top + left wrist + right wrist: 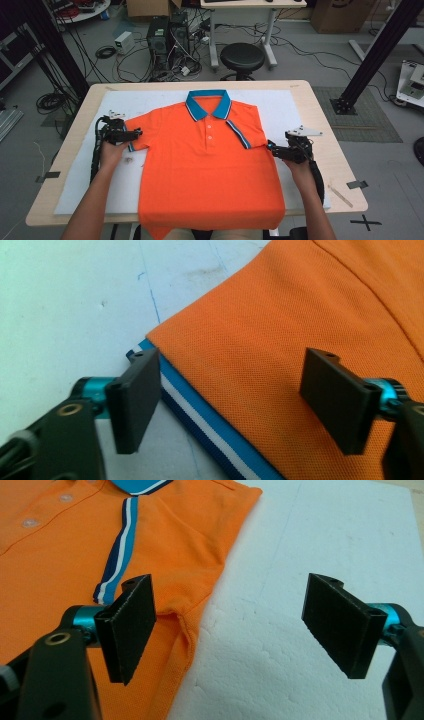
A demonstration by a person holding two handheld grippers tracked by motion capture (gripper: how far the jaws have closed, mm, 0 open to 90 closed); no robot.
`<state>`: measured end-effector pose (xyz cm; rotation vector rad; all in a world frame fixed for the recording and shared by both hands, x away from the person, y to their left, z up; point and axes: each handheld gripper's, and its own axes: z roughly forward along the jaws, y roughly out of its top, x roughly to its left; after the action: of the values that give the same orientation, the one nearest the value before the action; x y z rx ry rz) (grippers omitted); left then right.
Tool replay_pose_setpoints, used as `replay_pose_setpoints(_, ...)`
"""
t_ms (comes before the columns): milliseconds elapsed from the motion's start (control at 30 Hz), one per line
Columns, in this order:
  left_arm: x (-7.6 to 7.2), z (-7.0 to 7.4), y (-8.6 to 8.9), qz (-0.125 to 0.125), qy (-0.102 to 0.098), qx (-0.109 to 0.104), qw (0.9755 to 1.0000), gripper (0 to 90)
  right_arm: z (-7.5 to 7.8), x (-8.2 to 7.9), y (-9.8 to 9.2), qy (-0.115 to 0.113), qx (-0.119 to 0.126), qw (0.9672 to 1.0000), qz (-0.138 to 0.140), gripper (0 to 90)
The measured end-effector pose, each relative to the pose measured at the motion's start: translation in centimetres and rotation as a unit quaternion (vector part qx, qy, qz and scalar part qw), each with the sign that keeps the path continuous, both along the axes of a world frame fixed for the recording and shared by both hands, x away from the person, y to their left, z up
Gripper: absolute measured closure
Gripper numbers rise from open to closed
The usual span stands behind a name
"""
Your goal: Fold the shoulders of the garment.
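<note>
An orange polo shirt (210,160) with a blue collar (208,105) lies flat, front up, on a white foam sheet (90,170) on the table. My left gripper (136,134) is at the shirt's left sleeve. In the left gripper view its jaws (232,390) stand open, apart from the fabric, over the sleeve (250,335) and its blue-and-white striped cuff (200,425). My right gripper (272,148) is at the shirt's right edge, below the sleeve, which is folded inward. Its jaws (230,625) are open, one over the orange side edge (185,630), the other over bare foam (310,545).
The foam sheet covers most of the wooden table (330,125). A thin wooden stick (340,195) and tape marks lie near the right front corner. A small bit of debris (128,160) sits by the left hand. A black stool (242,57), computers and cables stand beyond the far edge.
</note>
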<state>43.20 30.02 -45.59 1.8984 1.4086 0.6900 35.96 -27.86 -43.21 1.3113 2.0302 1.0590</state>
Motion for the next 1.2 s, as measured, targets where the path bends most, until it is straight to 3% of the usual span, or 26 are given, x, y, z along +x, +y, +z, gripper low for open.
replay_pose_setpoints(200, -0.2, 0.0, -0.2, 0.003, 0.001, -0.003, 1.0000, 42.0, 0.0, 0.0, 0.0, 0.001, 0.002, 1.0000, -0.001, 21.9)
replay_pose_setpoints(233, -0.4, 0.1, -0.2, 0.006, 0.000, 0.000, 1.0000, 47.3, 0.0, 0.0, 0.0, 0.001, 0.002, 1.0000, -0.001, 21.9)
replay_pose_setpoints(333, -0.6, 0.2, -0.2, 0.008, -0.005, 0.001, 1.0000, 76.9, 0.0, 0.0, -0.1, 0.001, 0.003, 1.0000, 0.000, 22.0)
replay_pose_setpoints(433, -0.7, 1.1, -0.8, 0.003, -0.018, -0.014, 0.9997, 82.0, 0.0, 0.0, -0.1, 0.002, 0.005, 1.0000, -0.002, 22.0)
replay_pose_setpoints(467, -0.7, 1.1, -0.8, 0.003, -0.018, -0.014, 0.9997, 82.3, 0.0, 0.0, -0.1, 0.002, 0.005, 1.0000, -0.002, 22.0)
replay_pose_setpoints(533, -0.8, 2.2, -1.6, -0.010, -0.038, -0.041, 0.9984, 82.3, 0.0, 0.0, -0.1, 0.001, 0.004, 1.0000, -0.001, 22.0)
replay_pose_setpoints(667, -1.0, 2.9, -2.6, -0.025, -0.059, -0.045, 0.9969, 82.3, 0.0, 0.0, 0.0, 0.001, 0.008, 1.0000, 0.000, 22.1)
replay_pose_setpoints(700, -1.1, 3.1, -3.4, -0.039, -0.059, -0.051, 0.9962, 82.2, 0.1, 0.0, -0.1, 0.000, 0.007, 1.0000, 0.000, 22.1)
replay_pose_setpoints(800, -1.0, 3.4, -4.2, -0.050, -0.055, -0.055, 0.9957, 82.2, 0.1, 0.0, -0.1, 0.000, 0.008, 1.0000, 0.000, 22.0)
replay_pose_setpoints(1000, -0.5, 4.6, -7.0, -0.086, -0.070, -0.052, 0.9925, 82.1, 0.1, 0.0, 0.0, 0.000, 0.008, 1.0000, 0.000, 22.0)
replay_pose_setpoints(1200, 0.0, 4.2, -9.1, -0.100, -0.044, -0.046, 0.9929, 79.7, 0.2, -0.1, -0.4, -0.001, 0.012, 0.9999, -0.001, 22.1)
